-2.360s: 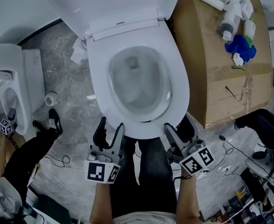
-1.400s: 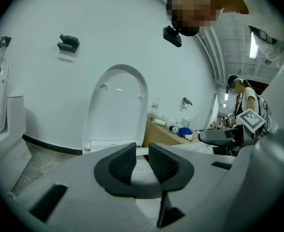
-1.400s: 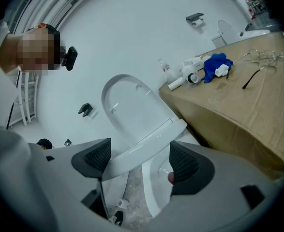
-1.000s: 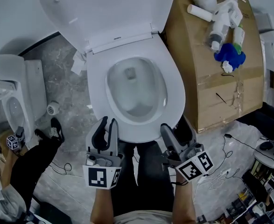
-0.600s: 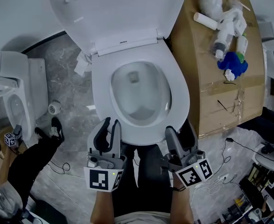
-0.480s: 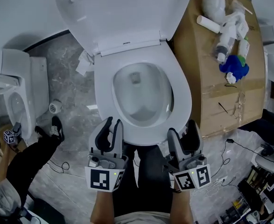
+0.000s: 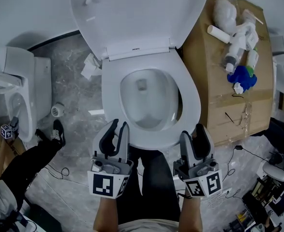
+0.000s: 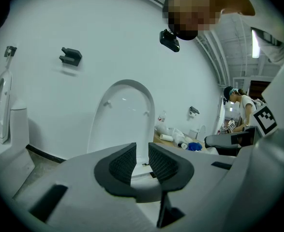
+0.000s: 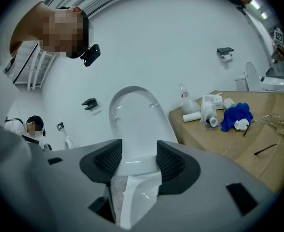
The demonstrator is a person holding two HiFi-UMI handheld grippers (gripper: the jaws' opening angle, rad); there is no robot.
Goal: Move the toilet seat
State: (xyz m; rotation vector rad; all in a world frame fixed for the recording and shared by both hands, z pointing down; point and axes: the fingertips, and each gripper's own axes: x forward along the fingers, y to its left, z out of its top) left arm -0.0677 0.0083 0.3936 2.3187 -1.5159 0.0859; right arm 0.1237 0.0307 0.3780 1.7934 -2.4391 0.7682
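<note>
Toilet porcelain fills the middle of the head view. The lid (image 7: 137, 13) stands raised against the wall, and the toilet seat (image 7: 190, 95) lies flat on the bowl (image 7: 149, 98). A cardboard box (image 7: 229, 105) sits just beside it on the right.

The seat's long axis runs straight away from the person. Its hinge (image 7: 139, 50) is at the far end under the lid, and its rounded front rim is the part closest to both hands. Any lift would therefore have to start at that near rim and swing up and away about the hinge.

The left hand-held gripper (image 7: 118, 125) sits at the front-left of the rim. Its jaws are only a narrow slit apart, with nothing between them.

The right hand-held gripper (image 7: 192, 133) sits at the front-right, its tips overlapping the seat's edge as seen from above. Its jaws have just been closing but are clearly apart. Its own view shows the seat's rim in line with the gap, with neither pad visibly pressing on it.

Neither hand looks clearly closer to the rim. The right seems better placed to take the seat, since its gap is wide enough for the rim.
</note>
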